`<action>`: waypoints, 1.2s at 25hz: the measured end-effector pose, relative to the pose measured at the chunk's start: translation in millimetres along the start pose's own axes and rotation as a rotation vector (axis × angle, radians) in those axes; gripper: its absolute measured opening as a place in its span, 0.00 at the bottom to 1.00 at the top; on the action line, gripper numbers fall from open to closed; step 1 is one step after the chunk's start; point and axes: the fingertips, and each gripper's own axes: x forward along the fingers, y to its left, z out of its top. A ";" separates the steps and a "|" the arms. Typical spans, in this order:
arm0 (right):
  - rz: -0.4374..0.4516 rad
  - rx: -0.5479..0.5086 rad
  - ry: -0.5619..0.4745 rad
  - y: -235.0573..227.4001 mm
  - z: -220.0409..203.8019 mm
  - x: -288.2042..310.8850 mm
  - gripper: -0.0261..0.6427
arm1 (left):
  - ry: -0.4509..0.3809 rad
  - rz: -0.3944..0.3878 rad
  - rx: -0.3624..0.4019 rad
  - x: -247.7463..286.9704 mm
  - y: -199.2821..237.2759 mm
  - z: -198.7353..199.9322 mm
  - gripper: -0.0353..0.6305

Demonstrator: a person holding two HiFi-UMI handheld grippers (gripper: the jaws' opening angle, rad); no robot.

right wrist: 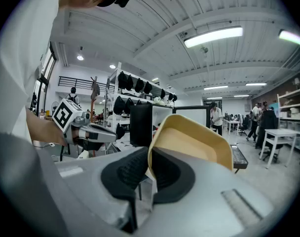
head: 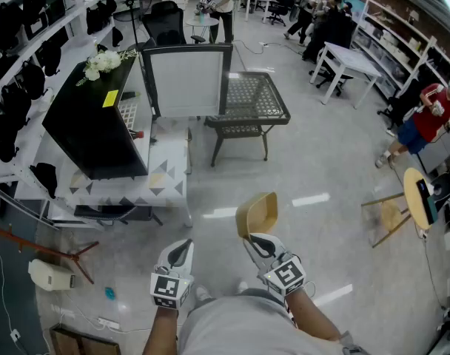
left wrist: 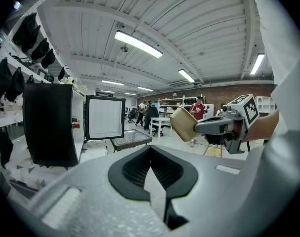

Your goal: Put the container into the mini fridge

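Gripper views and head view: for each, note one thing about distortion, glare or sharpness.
Left gripper view: fisheye, black corners, bowed ceiling beams; the ceiling light blows out white. Right gripper view: same curvature; the container, close to the lens, looms large and slightly soft. Head view: edges bend; pale streaks glare on the floor.

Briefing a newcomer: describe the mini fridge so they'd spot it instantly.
Along the left wall of shelves hung with black bags stands a low table with a triangle-patterned cloth. The black boxy mini fridge sits on it, the only cabinet with its white-lined door swung open, white flowers on top.
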 end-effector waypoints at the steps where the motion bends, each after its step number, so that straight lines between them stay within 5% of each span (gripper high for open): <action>1: -0.008 0.006 0.003 1.3 1.1 2.7 0.08 | -0.002 -0.007 0.001 -1.8 1.9 -0.2 0.07; 19: -0.065 0.014 0.036 50.3 2.8 71.1 0.08 | 0.031 -0.054 -0.005 -39.8 78.9 -29.0 0.07; 30: -0.059 0.024 0.058 27.5 -2.4 112.1 0.08 | 0.070 -0.037 -0.017 -11.7 111.7 -39.4 0.07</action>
